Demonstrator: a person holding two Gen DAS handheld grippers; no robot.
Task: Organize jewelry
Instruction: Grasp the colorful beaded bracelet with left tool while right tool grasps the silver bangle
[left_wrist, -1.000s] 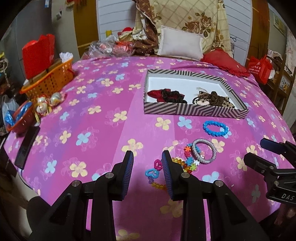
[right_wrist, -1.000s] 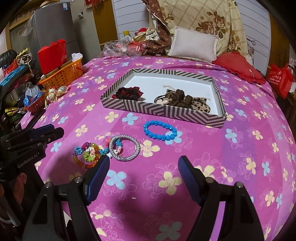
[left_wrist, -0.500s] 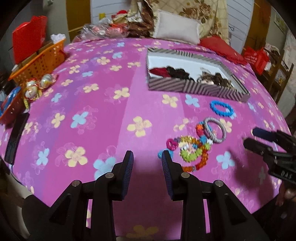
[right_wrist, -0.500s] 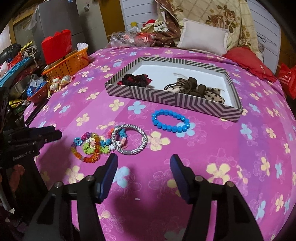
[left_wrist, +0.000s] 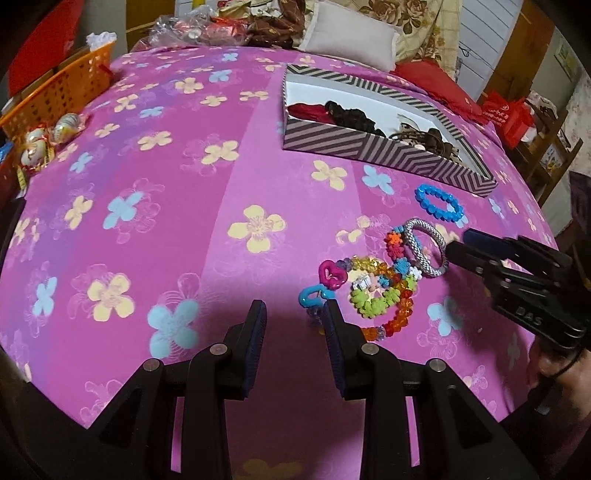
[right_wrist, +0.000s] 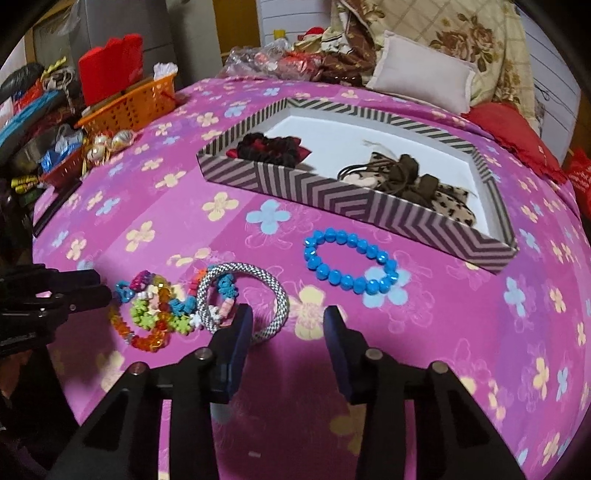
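**A:** Item one, surface?

**B:** Bed (right_wrist: 221, 240), pink cover printed with yellow and blue flowers. White pillow (right_wrist: 421, 77) at the far end.

**A:** Container?

**B:** Striped box (right_wrist: 332, 199), open-topped with a white floor, on the far half of the bed. Inside it, a dark red-and-black scrunchie (right_wrist: 273, 147) to the left and a brown leopard-print hair tie (right_wrist: 406, 181) to the right.

**A:** Loose jewelry?

**B:** Three entries, all on the cover in front of the box.
- Blue bead bracelet (right_wrist: 347, 282), lying flat near the box's front wall and apart from the others.
- Silver bracelet (right_wrist: 282, 291), lying flat on the near side of the blue one.
- Cluster of coloured bead bracelets (right_wrist: 155, 314), touching the silver bracelet's left side and partly overlapping it.

**A:** Right claw?

**B:** Right claw (right_wrist: 286, 317), angled down over the silver bracelet, jaws closing. The bracelet's near rim lies between them, close against the left finger. The pads are not pressing on it, so it is not yet grasped.

**A:** Left claw?

**B:** Left claw (left_wrist: 293, 314), released, a narrow gap between the jaws and nothing clamped. It is angled down at the near left edge of the cluster, with a blue charm just off its right finger.

**A:** Sundries?

**B:** Orange basket (right_wrist: 129, 107), at the bed's far left edge.
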